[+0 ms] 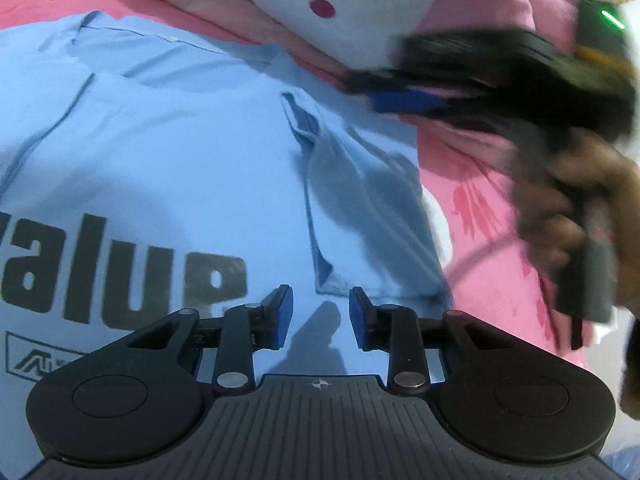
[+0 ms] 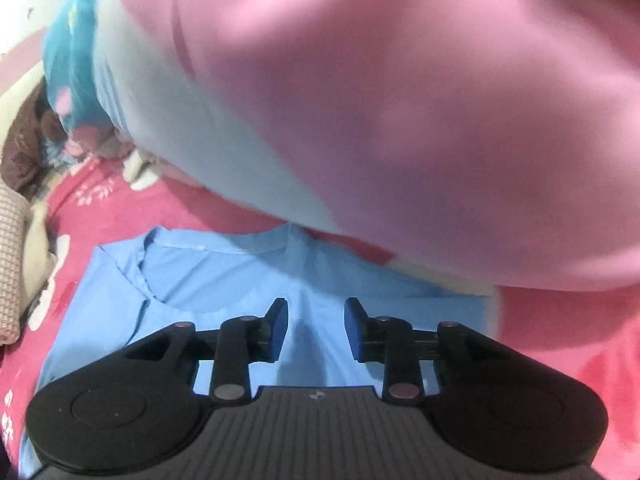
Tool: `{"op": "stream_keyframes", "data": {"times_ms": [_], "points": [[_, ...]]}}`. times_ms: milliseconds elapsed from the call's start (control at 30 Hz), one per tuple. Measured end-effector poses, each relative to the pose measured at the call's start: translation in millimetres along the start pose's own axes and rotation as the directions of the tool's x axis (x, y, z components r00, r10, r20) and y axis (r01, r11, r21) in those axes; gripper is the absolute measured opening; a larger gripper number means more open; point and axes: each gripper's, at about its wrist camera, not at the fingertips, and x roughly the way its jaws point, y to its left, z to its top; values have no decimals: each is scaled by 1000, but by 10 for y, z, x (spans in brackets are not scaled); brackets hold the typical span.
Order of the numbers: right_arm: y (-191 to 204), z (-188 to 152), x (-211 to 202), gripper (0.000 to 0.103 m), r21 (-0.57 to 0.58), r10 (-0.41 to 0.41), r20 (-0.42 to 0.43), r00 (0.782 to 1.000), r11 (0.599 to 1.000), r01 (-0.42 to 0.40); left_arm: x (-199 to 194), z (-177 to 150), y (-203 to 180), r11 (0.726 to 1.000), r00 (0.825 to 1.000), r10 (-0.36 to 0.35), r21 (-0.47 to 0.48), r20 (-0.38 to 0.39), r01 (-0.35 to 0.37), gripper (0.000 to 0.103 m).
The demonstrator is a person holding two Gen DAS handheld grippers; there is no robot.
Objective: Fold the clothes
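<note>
Two grippers are above a light blue T-shirt (image 1: 160, 152) that lies flat on a pink patterned bedsheet (image 1: 500, 272). The left gripper (image 1: 320, 316) has its jaws apart, with nothing between them, over the shirt's printed front. The right gripper (image 2: 316, 328) is also parted and empty; in the left view it is blurred at 2 o'clock. One sleeve (image 1: 360, 208) is folded inward, toward 3 o'clock of the shirt body. In the right view the collar (image 2: 224, 248) is at 12 o'clock from the jaws. I judge the cloth light, soft and limp; it will sag and wrinkle. It is better to pinch a hem or shoulder seam than the flat middle.
</note>
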Motion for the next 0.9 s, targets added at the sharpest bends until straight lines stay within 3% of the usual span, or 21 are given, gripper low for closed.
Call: {"op": "stream_keyframes", "data": {"times_ms": [200,300,367,433,567,700,900], "points": [[-342,-306,-513,32,84,-70,-10,998,994,70,143,141,-53,1000,1000,10,12,4,-10,30],[-468,-527,-638,30,131,-93,-36,995,987,97,234,139,-140,996,998,58,68,-6,-58,23],[-515,-677,-670,28,161,-100,-52,994,981,107,255,132,-190,992,997,81,98,-2,-80,6],[-518,-764,-696,28,154,-105,-58,993,982,113,235,122,-225,989,995,95,112,6,-95,0],[-517,-932,-749,28,135,-115,-70,991,983,124,107,78,-228,990,993,114,81,17,-115,0],[-453,-1013,-718,27,84,-106,-80,991,990,112,62,11,-201,987,989,148,60,8,-148,0],[-143,-1084,-569,19,-133,-53,-94,994,990,40,55,-50,-178,982,984,179,54,0,-178,0]]}}
